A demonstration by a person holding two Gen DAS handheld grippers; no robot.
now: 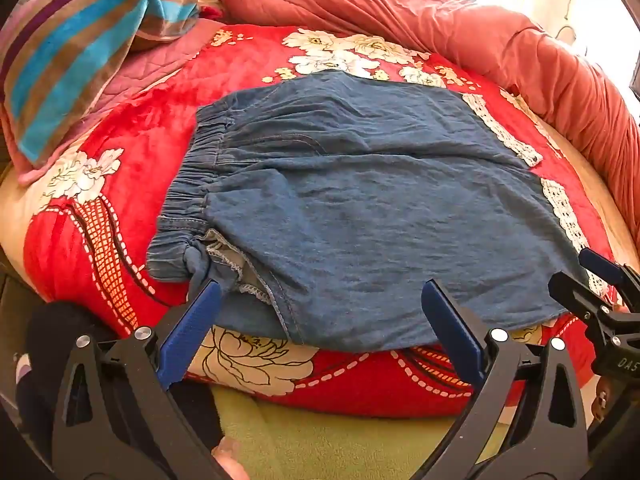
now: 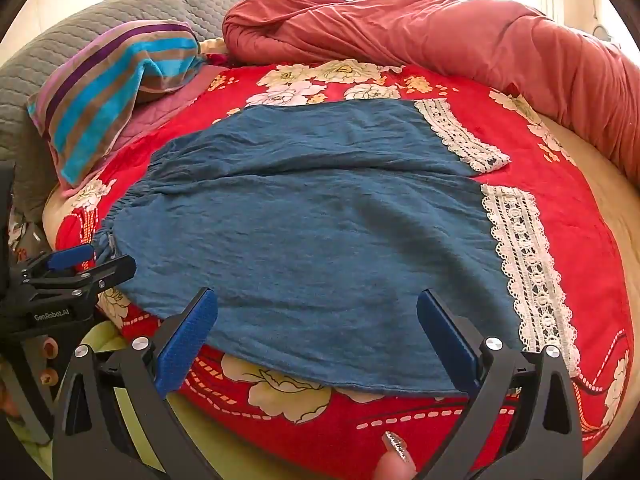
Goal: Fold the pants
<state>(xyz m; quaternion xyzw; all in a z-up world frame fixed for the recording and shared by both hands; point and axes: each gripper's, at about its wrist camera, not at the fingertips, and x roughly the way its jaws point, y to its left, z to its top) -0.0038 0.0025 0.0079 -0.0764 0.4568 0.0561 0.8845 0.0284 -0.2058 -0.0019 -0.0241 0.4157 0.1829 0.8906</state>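
Blue denim pants (image 1: 360,200) lie flat on a red flowered blanket (image 1: 160,112), elastic waistband (image 1: 192,184) to the left, white lace leg hems (image 1: 500,128) to the right. My left gripper (image 1: 322,292) is open over the near edge of the pants by the waistband end. My right gripper (image 2: 318,300) is open over the near edge of the pants (image 2: 300,220), closer to the lace hems (image 2: 524,260). Each gripper shows at the side of the other's view: the right one (image 1: 592,280), the left one (image 2: 80,264). Neither holds cloth.
A striped towel (image 2: 112,80) lies on a pillow at the back left. A rolled pink-red quilt (image 2: 440,36) runs along the back and right. A grey padded headboard (image 2: 80,32) is at the far left. A green sheet (image 1: 320,440) shows at the near edge.
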